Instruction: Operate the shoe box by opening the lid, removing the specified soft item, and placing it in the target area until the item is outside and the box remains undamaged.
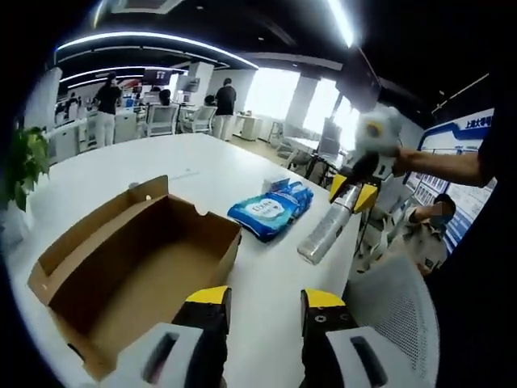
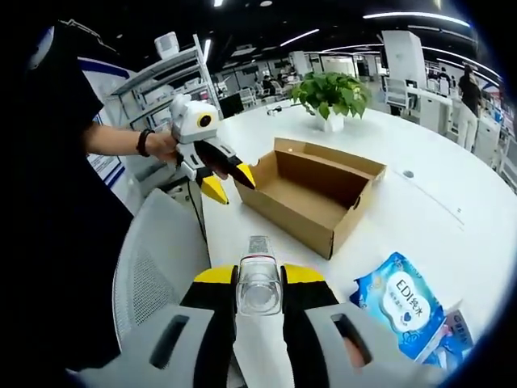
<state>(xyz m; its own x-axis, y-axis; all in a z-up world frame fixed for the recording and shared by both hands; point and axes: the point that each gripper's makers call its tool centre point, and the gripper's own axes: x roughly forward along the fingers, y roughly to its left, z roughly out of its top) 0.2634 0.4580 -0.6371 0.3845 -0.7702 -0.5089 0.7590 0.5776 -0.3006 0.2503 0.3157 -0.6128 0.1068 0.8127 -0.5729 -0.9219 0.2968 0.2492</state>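
Right gripper view: the right gripper (image 2: 259, 284), yellow-tipped jaws rising from the bottom, is clamped on a clear crinkled plastic bottle (image 2: 258, 284), the pads pressing its sides with the cap end pointing forward. In the left gripper view that same gripper (image 1: 355, 187) comes in from the right, held by a hand, with the bottle (image 1: 324, 233) hanging slantwise above the round white table (image 1: 145, 158) and clear of it. I judge the bottle light and thin-walled, likely to dent and slide under a hard squeeze; a hold across the firmer shoulder near the neck looks safer than one at mid-body.

The left gripper (image 1: 265, 303) stands with its jaws parted and nothing between them, poised over the table's near edge beside the open brown cardboard shoe box (image 1: 133, 267). In the right gripper view it (image 2: 228, 181) hovers near the box's (image 2: 311, 194) corner without touching it.

The box's lid flap is up, and what shows of the inside looks bare. The soft item, a blue-and-white pack of wet wipes (image 1: 271, 208), lies on the table just beyond the box, apart from it, with a smaller blue pack against it (image 2: 454, 331). The wipes pack (image 2: 399, 304) should be soft, light and slick-skinned, so a pinch at a sealed end seam seems the best purchase. A potted green plant (image 2: 329, 95) stands beyond.
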